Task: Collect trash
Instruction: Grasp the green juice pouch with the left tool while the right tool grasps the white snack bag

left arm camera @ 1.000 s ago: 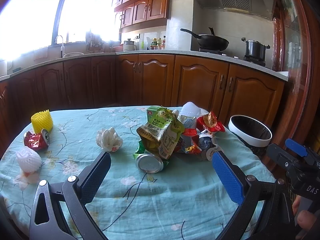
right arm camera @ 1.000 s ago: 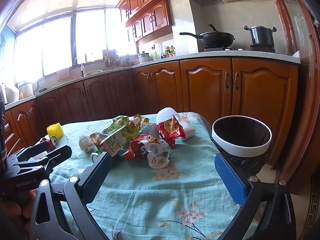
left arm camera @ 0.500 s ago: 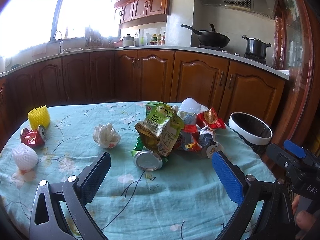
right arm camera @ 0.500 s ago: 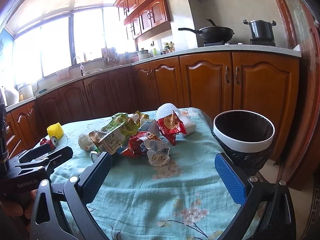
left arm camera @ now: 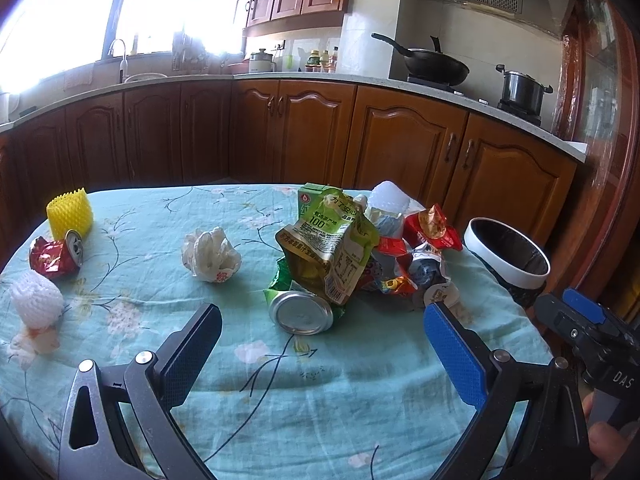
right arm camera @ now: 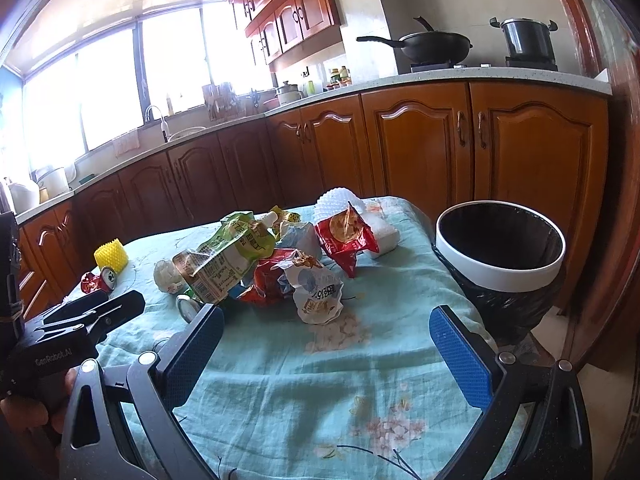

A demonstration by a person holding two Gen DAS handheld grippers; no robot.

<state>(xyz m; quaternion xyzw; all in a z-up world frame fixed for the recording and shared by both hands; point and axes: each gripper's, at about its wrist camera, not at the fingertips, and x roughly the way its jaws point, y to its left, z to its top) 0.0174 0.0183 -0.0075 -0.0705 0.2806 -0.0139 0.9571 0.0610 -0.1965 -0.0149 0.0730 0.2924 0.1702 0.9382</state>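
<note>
**Mia:** Both grabbers are up over the table (left arm camera: 312,392) and not holding anything. The left gripper (left arm camera: 320,344) has its fingers spread wide. The right gripper (right arm camera: 326,344) has its fingers spread wide too.

**Ben:** Where is the trash?

**Mia:** Most of it sits in a pile in the middle. There is a green pouch (left arm camera: 328,244) leaning on a can (left arm camera: 301,313), and red wrappers (left arm camera: 430,229) just behind. A paper ball (left arm camera: 210,255) lies by itself. Far off on the left there is a yellow net (left arm camera: 70,213), a squashed red can (left arm camera: 56,254) and a white net (left arm camera: 36,304).

**Ben:** And the bin?

**Mia:** The bin (right arm camera: 500,268) stands off the right edge of the table, close by the right grabber.

**Ben:** What could go wrong?

**Mia:** I think the can might roll away if a finger bumps it, because it lies on its side. The pouch leans on it, so it may flop over too.

**Ben:** Anything else?

**Mia:** The wrappers are thin and slippery. A grab could slide off, or pick up two things and drop one on the floor. Also the cloth is wrinkly, so a low finger might pinch it and drag everything.

**Ben:** And the two grabbers?

**Mia:** They are near each other. They might bump if both go for the pile.
</note>
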